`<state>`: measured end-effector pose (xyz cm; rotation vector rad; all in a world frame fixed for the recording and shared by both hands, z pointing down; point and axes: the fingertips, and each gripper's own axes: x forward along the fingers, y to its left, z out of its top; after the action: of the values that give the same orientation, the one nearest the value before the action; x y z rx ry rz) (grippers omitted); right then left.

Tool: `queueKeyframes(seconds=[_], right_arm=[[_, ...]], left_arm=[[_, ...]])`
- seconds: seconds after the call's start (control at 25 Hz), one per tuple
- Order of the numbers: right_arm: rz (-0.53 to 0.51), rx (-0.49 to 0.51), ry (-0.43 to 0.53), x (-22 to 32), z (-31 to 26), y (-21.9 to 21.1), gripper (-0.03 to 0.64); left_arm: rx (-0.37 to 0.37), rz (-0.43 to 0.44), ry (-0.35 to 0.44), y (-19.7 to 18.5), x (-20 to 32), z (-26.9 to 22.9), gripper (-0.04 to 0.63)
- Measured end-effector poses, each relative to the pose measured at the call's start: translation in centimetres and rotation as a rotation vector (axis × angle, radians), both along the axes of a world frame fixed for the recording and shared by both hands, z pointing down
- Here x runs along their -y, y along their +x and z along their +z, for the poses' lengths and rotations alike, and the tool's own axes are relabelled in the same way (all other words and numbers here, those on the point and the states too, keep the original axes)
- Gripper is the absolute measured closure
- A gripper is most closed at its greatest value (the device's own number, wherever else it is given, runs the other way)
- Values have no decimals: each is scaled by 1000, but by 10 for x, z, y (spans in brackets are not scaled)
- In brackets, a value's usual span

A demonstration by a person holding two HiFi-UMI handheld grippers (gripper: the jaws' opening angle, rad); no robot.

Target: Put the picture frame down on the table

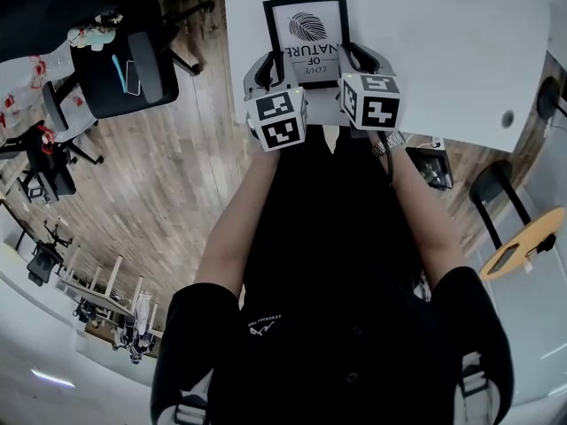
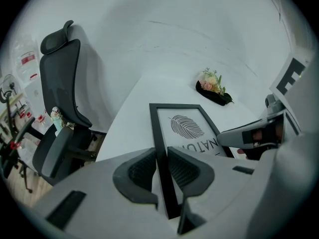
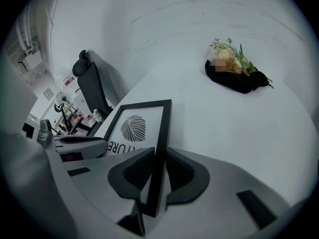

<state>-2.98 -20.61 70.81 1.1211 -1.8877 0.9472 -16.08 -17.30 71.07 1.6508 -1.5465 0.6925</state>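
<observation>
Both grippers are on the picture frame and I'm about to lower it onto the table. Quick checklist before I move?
1. Left gripper shut on the picture frame, left edge: ok.
2. Right gripper shut on its right edge: ok.
3. Frame over the white table, inside its edges: ok.
4. Flower arrangement well away from the frame: ok.
5. Frame already touching the table: cannot tell.

Under and ahead of both jaws I saw a white counter point(image 1: 461, 60) running to a plain white wall point(image 2: 174, 19). Left of the left jaws, a black office chair point(image 2: 62, 78) stood on wood-plank floor point(image 1: 177, 202). Light was soft and even.
</observation>
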Motion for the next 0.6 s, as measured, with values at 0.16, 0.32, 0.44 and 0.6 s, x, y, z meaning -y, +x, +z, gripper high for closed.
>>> queueKeyframes(seconds=[0.16, 0.32, 0.44, 0.6], right_arm=[[5, -4, -2, 2, 3, 2, 545], [3, -6, -6, 3, 7, 4, 544], [3, -1, -4, 3, 8, 5, 543], [-10, -9, 6, 3, 9, 5, 541]], left_arm=[[4, 12, -4, 2, 4, 1, 518], [10, 16, -6, 4, 8, 3, 518], [17, 19, -1, 5, 9, 3, 518], [6, 19, 1, 5, 7, 6, 518]])
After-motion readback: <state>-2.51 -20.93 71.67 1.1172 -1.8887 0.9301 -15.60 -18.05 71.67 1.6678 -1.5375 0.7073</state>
